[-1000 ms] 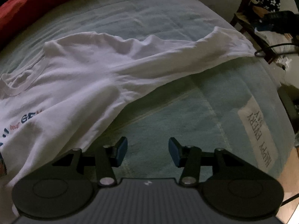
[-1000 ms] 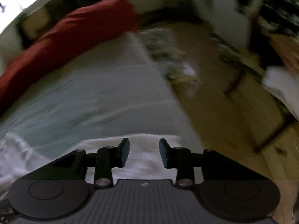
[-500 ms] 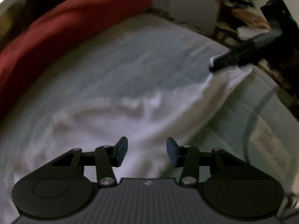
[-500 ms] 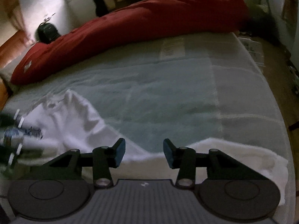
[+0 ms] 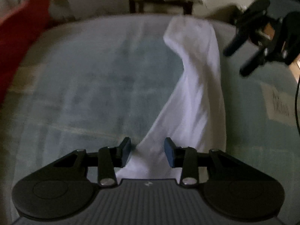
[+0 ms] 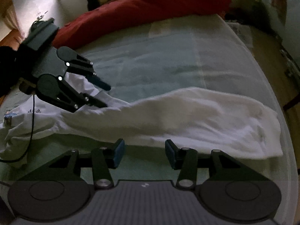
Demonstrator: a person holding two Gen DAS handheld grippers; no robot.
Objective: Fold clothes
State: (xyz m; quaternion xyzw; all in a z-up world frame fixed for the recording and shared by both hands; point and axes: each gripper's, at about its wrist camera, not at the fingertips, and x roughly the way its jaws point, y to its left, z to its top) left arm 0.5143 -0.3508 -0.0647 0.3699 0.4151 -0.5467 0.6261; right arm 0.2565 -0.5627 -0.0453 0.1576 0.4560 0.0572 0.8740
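Note:
A white long-sleeved shirt lies on the bed, its sleeve (image 6: 187, 116) stretched out to the right and its printed body (image 6: 28, 112) bunched at the left. My left gripper (image 5: 147, 152) points down over the sleeve (image 5: 198, 86) where it meets the body. Its jaws are closing with a ridge of white cloth between them, and the pads do not press on it. The right wrist view shows the left gripper (image 6: 106, 96) from the side. My right gripper (image 6: 144, 153) hovers just short of the sleeve's near edge with its jaws opening and only bed sheet between them. The left wrist view has the right gripper (image 5: 235, 62) beside the sleeve's far end.
The pale green sheet (image 6: 168, 60) covers the whole bed. A red duvet (image 6: 150, 9) is heaped along the far side. A printed label (image 5: 279, 103) is sewn on the sheet. A chair (image 5: 159, 3) stands past the bed's end, wooden floor (image 6: 271, 43) beyond the edge. A black cable (image 6: 31, 121) hangs over the shirt.
My left gripper has swung and rolled from beside the shirt's body onto the sleeve, its jaws narrowing. My right gripper has turned from the floor side to face the bed, its jaws widening.

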